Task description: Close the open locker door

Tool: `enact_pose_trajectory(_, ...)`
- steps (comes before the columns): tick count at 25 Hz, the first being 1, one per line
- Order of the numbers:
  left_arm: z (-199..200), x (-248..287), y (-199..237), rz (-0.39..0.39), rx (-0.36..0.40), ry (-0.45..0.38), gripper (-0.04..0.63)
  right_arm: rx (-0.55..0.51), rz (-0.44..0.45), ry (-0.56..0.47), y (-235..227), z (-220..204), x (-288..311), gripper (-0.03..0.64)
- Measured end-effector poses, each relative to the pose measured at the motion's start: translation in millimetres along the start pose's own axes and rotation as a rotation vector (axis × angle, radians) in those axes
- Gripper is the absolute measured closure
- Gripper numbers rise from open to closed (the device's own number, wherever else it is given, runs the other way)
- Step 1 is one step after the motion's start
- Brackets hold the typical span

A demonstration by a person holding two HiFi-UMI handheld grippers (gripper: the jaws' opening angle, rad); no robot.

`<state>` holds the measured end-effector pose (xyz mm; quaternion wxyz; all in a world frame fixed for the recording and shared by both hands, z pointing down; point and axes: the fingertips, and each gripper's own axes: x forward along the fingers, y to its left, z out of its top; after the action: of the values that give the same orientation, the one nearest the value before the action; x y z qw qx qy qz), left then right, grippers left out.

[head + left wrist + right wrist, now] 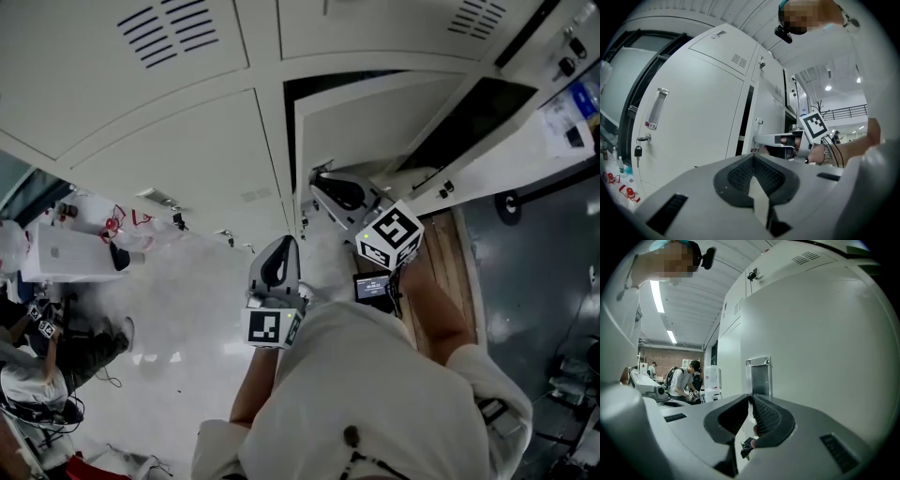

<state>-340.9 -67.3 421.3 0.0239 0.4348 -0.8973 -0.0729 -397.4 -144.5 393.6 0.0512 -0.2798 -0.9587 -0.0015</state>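
The pale locker door (375,122) stands ajar, with a dark gap (291,122) at its left edge. My right gripper (321,178) reaches level to the door's edge. In the right gripper view its tips (750,397) meet right in front of the metal handle (759,376) on the door (820,343); whether they nip it I cannot tell. The left gripper view shows that right gripper (759,138) at the handle (759,125). My left gripper (284,242) hangs lower and to the left, away from the door, jaws (753,158) shut and empty.
Shut lockers line the wall on the left, one with a bar handle (657,108) and a padlock with key (638,150). Bags and boxes (75,244) lie at the left of the floor. People stand at a table (686,378) further down the row.
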Motion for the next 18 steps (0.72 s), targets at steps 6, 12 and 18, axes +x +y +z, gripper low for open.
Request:
enact_pose_trajectory(6, -1, -4, 16, -0.002, -0.003, 0.004, 0.588, 0.031, -0.045, -0.009, -7, 1, 8, 0.569)
enact_pose_trajectory(12, -1, -6, 24, -0.003, -0.005, 0.002, 0.588, 0.058, -0.089, -0.019, -14, 3, 16, 0.569)
enact_pose_trajectory(18, 0, -3, 33, -0.009, -0.008, 0.0, 0.588, 0.073, -0.118, -0.022, -20, 3, 22, 0.569)
